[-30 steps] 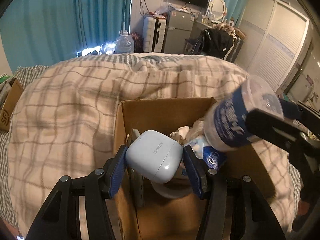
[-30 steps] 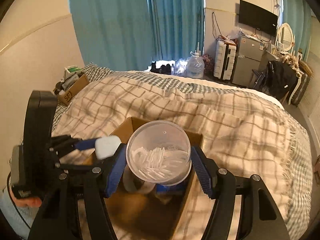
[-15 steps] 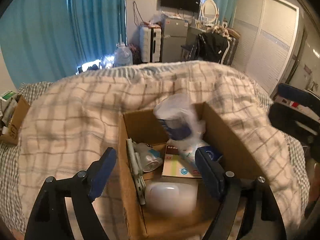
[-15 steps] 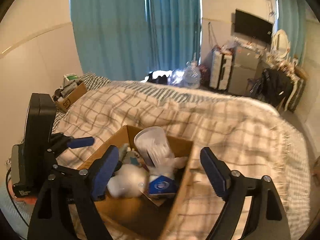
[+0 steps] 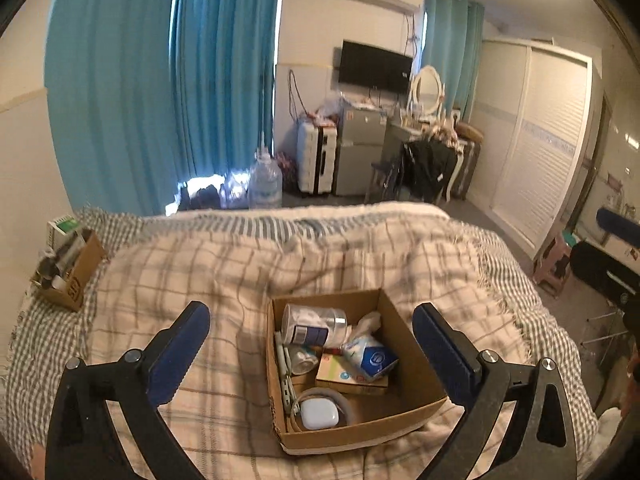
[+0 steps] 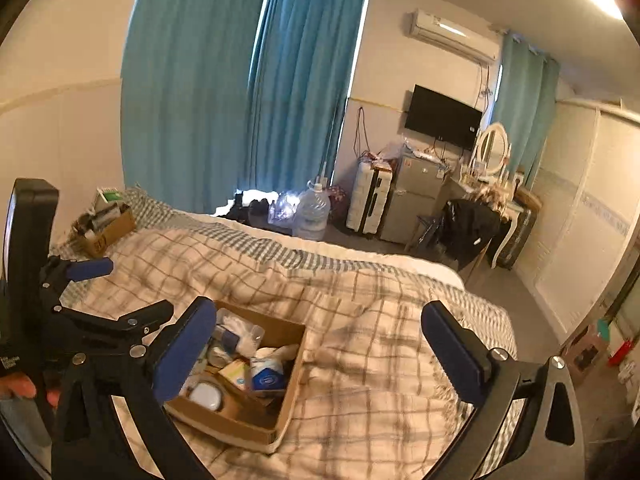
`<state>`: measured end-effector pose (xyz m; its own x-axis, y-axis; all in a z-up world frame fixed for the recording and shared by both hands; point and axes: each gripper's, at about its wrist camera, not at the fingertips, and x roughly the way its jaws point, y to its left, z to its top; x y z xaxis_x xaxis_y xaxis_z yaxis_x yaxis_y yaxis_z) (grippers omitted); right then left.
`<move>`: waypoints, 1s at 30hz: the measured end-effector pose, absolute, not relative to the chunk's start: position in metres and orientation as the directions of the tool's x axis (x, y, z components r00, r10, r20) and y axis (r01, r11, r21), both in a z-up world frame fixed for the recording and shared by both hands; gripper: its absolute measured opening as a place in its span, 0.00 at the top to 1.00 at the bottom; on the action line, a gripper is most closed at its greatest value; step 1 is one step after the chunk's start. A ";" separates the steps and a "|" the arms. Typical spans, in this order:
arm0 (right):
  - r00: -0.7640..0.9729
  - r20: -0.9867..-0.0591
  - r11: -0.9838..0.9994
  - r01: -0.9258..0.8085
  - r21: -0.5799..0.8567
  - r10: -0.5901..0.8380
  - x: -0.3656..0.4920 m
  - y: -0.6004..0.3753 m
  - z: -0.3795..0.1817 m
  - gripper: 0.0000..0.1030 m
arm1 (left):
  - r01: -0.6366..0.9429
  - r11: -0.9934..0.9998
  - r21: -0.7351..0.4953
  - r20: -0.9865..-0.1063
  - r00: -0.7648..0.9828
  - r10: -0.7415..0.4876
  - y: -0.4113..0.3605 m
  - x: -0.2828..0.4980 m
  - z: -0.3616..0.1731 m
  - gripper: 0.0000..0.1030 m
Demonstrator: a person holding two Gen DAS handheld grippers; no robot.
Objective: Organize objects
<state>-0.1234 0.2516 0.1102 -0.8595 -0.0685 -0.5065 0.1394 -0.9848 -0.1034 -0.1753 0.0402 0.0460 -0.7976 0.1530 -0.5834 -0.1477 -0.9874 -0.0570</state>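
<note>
An open cardboard box [image 5: 416,354] sits on the plaid bedspread [image 5: 224,280]. Inside lie a white earbuds case [image 5: 319,414], a clear cotton-swab jar with a blue label [image 5: 313,324] on its side, a blue-and-white tissue pack [image 5: 370,356] and a flat pastel box [image 5: 344,376]. My left gripper [image 5: 311,338] is open and empty, high above the box. My right gripper [image 6: 316,340] is open and empty, above and right of the box [image 6: 292,376]. The left gripper also shows in the right wrist view [image 6: 86,270].
A second cardboard box [image 5: 76,276] full of small items sits at the bed's far left corner. Beyond the bed stand a water jug [image 5: 265,184], a white suitcase [image 5: 316,164], a small fridge [image 5: 360,152] and a dressing table with a mirror [image 5: 428,92]. A wardrobe [image 5: 536,140] lines the right wall.
Both grippers opened and let go: the earbuds case and the swab jar dropped into the box. Both grippers then rose and pulled back from the box.
</note>
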 end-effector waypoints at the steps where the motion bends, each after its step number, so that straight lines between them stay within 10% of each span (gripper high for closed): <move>1: -0.858 -0.509 -0.987 0.133 -0.096 -0.066 -0.121 0.253 0.111 0.01 | -0.131 -0.990 -0.056 -0.573 -0.808 0.139 0.039 -0.172 0.049 0.00; 30: -0.743 -0.665 -0.996 0.083 0.014 -0.071 -0.122 0.256 -0.022 0.01 | -0.022 -0.999 -0.036 -0.657 -0.753 0.040 0.012 -0.123 -0.041 0.00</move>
